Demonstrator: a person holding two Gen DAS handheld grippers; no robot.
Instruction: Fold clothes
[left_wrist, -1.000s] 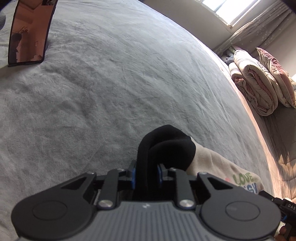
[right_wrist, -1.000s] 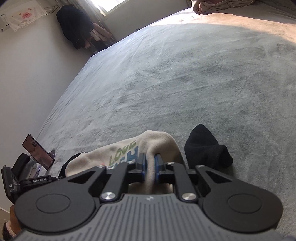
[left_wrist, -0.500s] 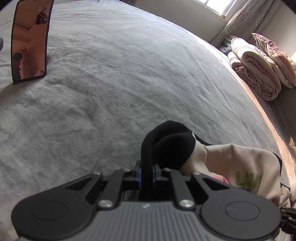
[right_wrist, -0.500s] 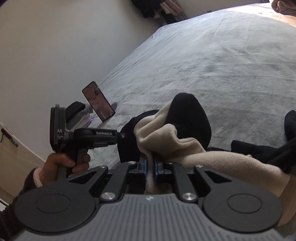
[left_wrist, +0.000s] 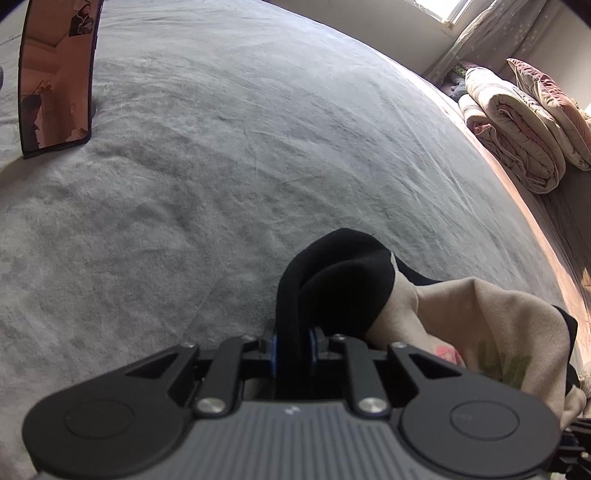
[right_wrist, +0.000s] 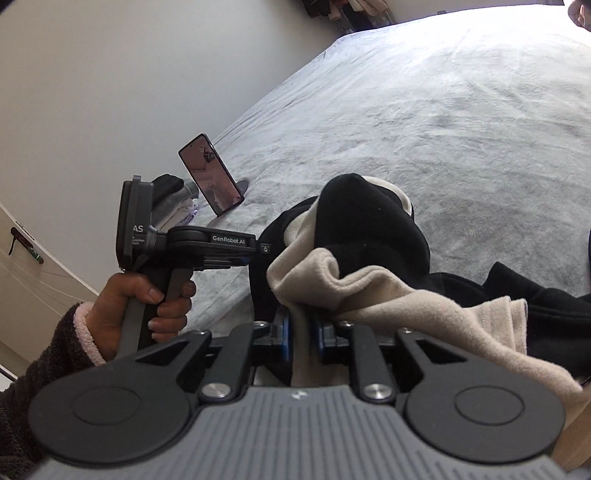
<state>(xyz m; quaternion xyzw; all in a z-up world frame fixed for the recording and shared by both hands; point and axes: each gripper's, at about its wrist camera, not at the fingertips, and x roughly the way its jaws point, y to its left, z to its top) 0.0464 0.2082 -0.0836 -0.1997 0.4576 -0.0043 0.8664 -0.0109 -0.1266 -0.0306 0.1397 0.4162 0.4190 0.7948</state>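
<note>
Soft, limp beige-and-black fleece garment (right_wrist: 388, 295): both tools, left (left_wrist: 293, 345) and right (right_wrist: 301, 341), easing open, bunched edges between their jaws.

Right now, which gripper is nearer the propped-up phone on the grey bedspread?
Left. The left gripper sits just below the phone, holding the black-and-beige fleece garment. The right gripper is nearer the camera, across that garment.

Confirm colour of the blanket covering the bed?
Grey, plain and slightly fuzzy: the blanket shows best in the left wrist view.
</note>
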